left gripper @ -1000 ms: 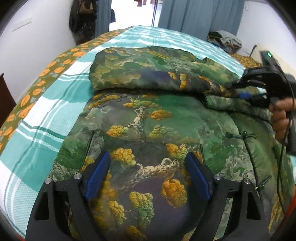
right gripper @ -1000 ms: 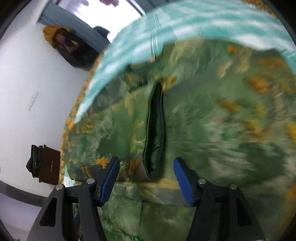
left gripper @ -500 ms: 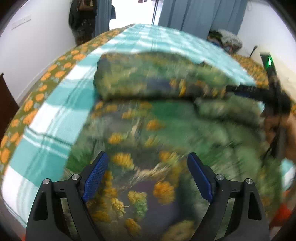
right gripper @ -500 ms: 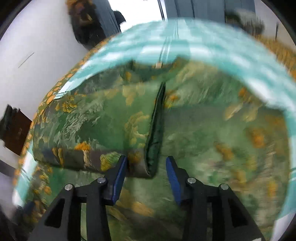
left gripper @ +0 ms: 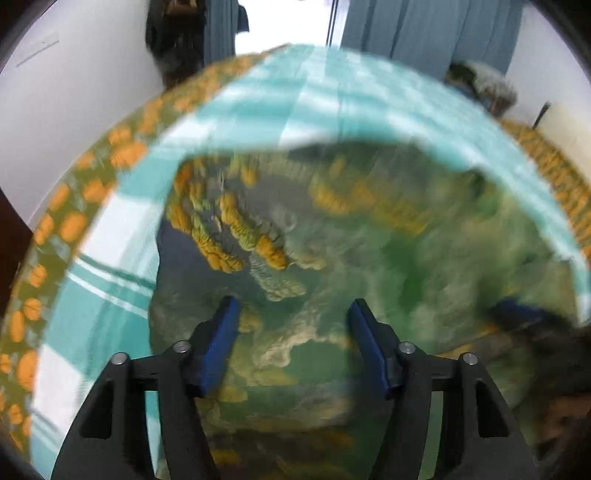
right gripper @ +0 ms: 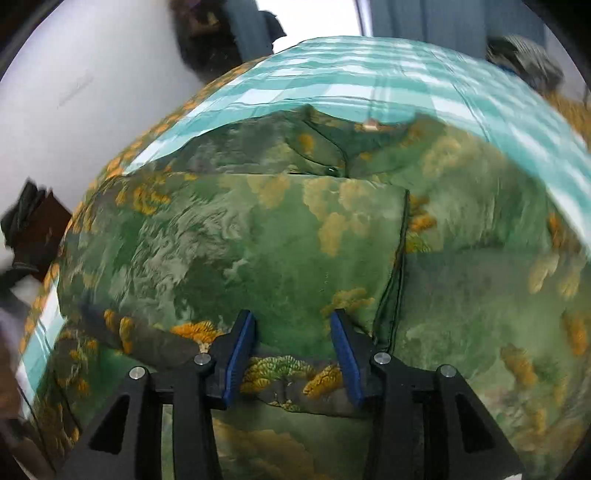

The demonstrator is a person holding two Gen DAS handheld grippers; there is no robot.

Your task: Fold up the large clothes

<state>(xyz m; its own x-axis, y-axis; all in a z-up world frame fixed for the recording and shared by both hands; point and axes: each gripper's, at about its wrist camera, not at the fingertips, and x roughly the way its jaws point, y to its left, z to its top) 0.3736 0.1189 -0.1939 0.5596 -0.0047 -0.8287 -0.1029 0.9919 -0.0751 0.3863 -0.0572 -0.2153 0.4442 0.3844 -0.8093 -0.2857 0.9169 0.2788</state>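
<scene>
Right wrist shows garment (right gripper: 258,240) collar button (right gripper: 330,170) (left wrist blurred).

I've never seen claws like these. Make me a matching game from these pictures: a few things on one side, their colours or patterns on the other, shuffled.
Things:
1. jacket
2. bedsheet
3. claw pads
4. curtain

Colours or patterns:
A. solid blue on black arms
B. teal and white checks
C. green, with orange and yellow tree print
D. plain grey-blue

Pairs: 1-C, 2-B, 3-A, 4-D
</scene>
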